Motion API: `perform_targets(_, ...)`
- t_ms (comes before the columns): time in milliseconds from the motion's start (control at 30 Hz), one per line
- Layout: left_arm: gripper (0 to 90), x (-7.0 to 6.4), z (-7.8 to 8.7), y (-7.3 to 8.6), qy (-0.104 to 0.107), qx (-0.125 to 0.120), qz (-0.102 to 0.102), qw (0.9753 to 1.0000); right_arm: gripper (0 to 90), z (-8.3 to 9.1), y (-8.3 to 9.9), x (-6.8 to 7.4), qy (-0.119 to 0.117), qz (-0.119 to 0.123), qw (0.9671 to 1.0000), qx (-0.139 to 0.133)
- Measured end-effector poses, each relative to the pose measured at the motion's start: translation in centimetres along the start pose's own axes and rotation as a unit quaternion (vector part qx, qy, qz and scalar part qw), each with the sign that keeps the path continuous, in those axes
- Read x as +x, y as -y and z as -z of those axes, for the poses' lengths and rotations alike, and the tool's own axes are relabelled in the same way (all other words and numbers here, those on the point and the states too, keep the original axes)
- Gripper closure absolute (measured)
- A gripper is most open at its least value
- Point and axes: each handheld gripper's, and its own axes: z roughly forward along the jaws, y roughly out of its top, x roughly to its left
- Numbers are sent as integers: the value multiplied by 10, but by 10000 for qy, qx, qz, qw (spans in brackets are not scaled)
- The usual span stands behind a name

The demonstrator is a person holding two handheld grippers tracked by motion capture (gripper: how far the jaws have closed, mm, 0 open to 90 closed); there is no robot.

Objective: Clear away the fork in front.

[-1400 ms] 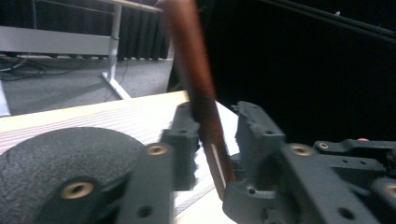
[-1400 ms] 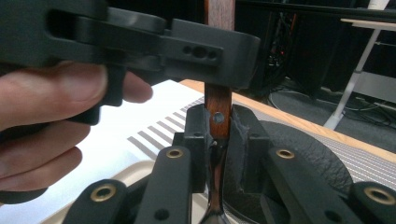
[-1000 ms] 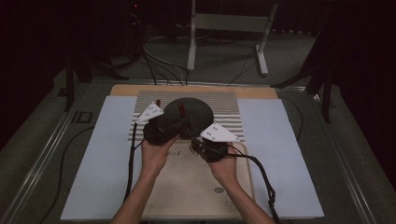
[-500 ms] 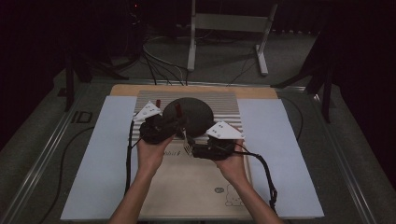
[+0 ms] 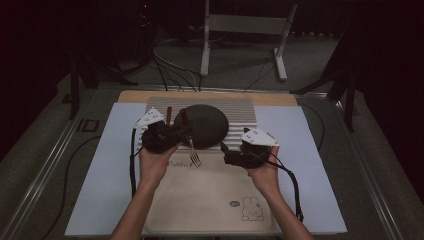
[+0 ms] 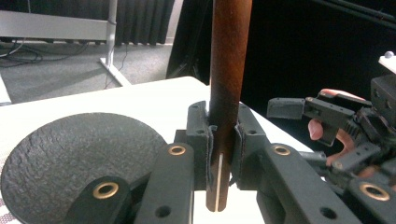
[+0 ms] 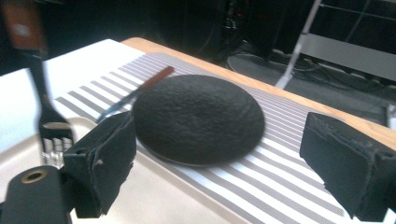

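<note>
"What sort of place is this?"
"A recording lab: black curtains (image 5: 45, 45) fill the upper frame, a metal stand (image 5: 242, 30) sits at top centre, cables (image 5: 170, 67) trail below it, behind the counter (image 5: 320, 150)."

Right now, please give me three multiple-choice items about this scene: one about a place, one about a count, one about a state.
1. Where does the dark plate lie?
A. on the striped mat
B. on the floor
C. in the right gripper

2. How many wooden-handled utensils are there?
A. none
B. two
C. five

3. How are the jaws of the right gripper?
A. shut on the plate
B. shut on the fork
C. open

Answers:
1 A, stripes show all around the plate.
2 B, the fork in the left gripper and a knife on the mat.
3 C, the right gripper view shows its pads far apart, nothing between.
</note>
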Motion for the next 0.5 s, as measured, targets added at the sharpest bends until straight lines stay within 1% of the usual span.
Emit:
perform_targets(33, 805, 1, 1, 0, 5, 9, -6, 10000, 109, 2, 3, -5, 74, -46, 10000, 10)
perform_targets(100, 805, 2, 2, -1, 23, 38, 6, 10000, 108, 3, 5, -10, 128, -68, 9999, 57)
perform_targets(167, 805, 3, 3, -2, 76, 126, -12, 9999, 108, 4, 8, -14, 188, -77, 9998, 55)
perform_targets(300, 804, 5, 5, -2, 113, 326, -137, 9993, 109, 7, 14, -24, 301, -141, 9994, 97)
perform_targets(400, 804, 7, 7, -2, 161, 416, -178, 9988, 109, 11, 20, -33, 409, -204, 9989, 144)
perform_targets(500, 804, 9, 11, -2, 181, 490, -216, 9984, 109, 15, 25, -41, 502, -208, 9983, 189)
